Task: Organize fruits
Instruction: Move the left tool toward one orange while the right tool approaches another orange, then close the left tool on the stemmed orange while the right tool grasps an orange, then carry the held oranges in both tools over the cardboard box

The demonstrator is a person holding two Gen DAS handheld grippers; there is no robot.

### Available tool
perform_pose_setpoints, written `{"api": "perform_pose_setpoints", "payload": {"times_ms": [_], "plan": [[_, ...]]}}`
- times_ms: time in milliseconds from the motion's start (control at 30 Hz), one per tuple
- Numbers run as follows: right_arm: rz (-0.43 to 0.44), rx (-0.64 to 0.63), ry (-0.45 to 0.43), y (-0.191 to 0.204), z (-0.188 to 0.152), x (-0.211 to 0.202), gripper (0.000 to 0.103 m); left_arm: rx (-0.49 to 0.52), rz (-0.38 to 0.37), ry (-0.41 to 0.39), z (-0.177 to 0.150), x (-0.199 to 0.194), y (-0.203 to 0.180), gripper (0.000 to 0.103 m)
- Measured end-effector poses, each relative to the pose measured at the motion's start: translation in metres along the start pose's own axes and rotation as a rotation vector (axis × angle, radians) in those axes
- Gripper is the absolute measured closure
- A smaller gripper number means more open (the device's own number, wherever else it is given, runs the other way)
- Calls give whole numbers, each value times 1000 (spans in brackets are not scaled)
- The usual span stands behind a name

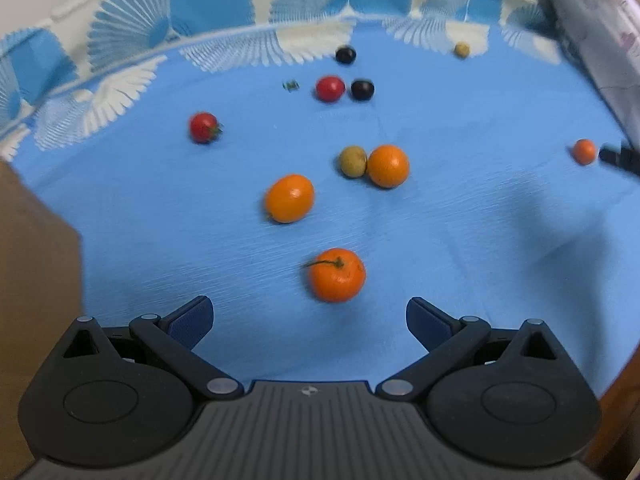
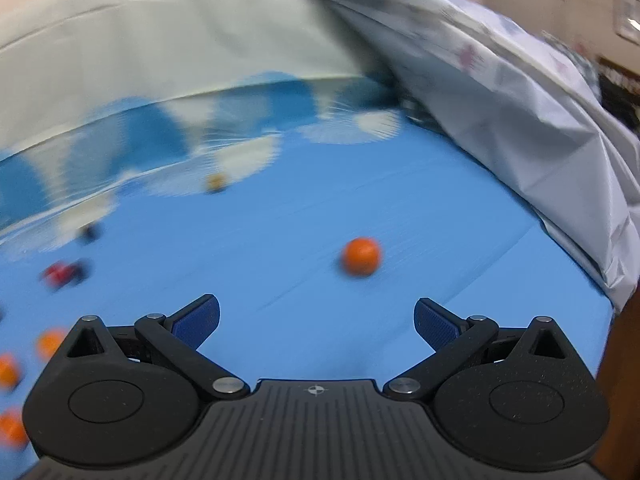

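While both grippers are hanging wide open and empty, the left gripper [image 1: 310,322] is facing the stemmed orange [image 1: 337,275] just ahead, and the right gripper [image 2: 316,322] is facing a small orange [image 2: 361,256] lying alone, well apart from it. Round fruit is likely rolling off the blue cloth [image 1: 460,240] if nudged. Beyond the stemmed orange, two more oranges, a greenish fruit [image 1: 353,161], tomatoes and dark fruits are crowding any sweep.

Both handheld grippers are hovering above the surface, jaws spread wide and gripping nothing. The left gripper [image 1: 310,314] is pointing forward and downward, its blue-padded fingers [image 1: 192,320] splayed apart. The right gripper [image 2: 316,316] is angling down likewise, pads [image 2: 436,326] equally parted.
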State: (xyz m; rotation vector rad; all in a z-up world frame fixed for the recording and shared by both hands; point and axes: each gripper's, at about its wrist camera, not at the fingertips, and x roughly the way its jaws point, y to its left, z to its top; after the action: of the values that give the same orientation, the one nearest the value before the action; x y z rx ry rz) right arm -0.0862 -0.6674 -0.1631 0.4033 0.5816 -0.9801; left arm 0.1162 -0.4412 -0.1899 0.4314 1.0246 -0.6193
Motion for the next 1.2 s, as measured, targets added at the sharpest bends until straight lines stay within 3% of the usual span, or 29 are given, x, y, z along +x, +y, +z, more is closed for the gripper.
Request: {"api": "perform_pose_setpoints", "payload": {"times_ms": [100, 233, 400, 467, 500, 533, 567, 600, 733, 833, 1200], "plan": [[-64, 106, 37, -19, 20, 62, 0, -14, 8, 33, 7, 28, -5, 0], [-120, 182, 170, -33, 26, 135, 0, -12, 24, 78, 12, 56, -10, 0], [-182, 38, 91, -13, 11, 147, 1, -31, 9, 50, 8, 60, -10, 1], [-171, 26, 69, -12, 6, 147, 1, -43, -3, 28, 6, 56, -10, 14], [-167, 22, 64, -12, 5, 146, 10, -42, -6, 16, 6, 53, -12, 22], [-150, 17, 48, -11, 5, 143, 35, -31, -18, 1, 6, 49, -14, 48], [-142, -1, 34, -11, 4, 136, 53, -19, -23, -3, 7, 45, -17, 62], [-134, -28, 37, -8, 5, 134, 64, -15, -37, 5, 8, 43, -17, 62], [-108, -56, 64, -1, 12, 126, 65, -63, -58, 28, 8, 38, -11, 62], [-47, -40, 55, 9, 14, 98, 65, -76, -63, 3, 5, 17, -3, 62], [299, -105, 1, 77, -3, -83, 65, -172, -74, -123, -19, -115, 58, 62]]}}
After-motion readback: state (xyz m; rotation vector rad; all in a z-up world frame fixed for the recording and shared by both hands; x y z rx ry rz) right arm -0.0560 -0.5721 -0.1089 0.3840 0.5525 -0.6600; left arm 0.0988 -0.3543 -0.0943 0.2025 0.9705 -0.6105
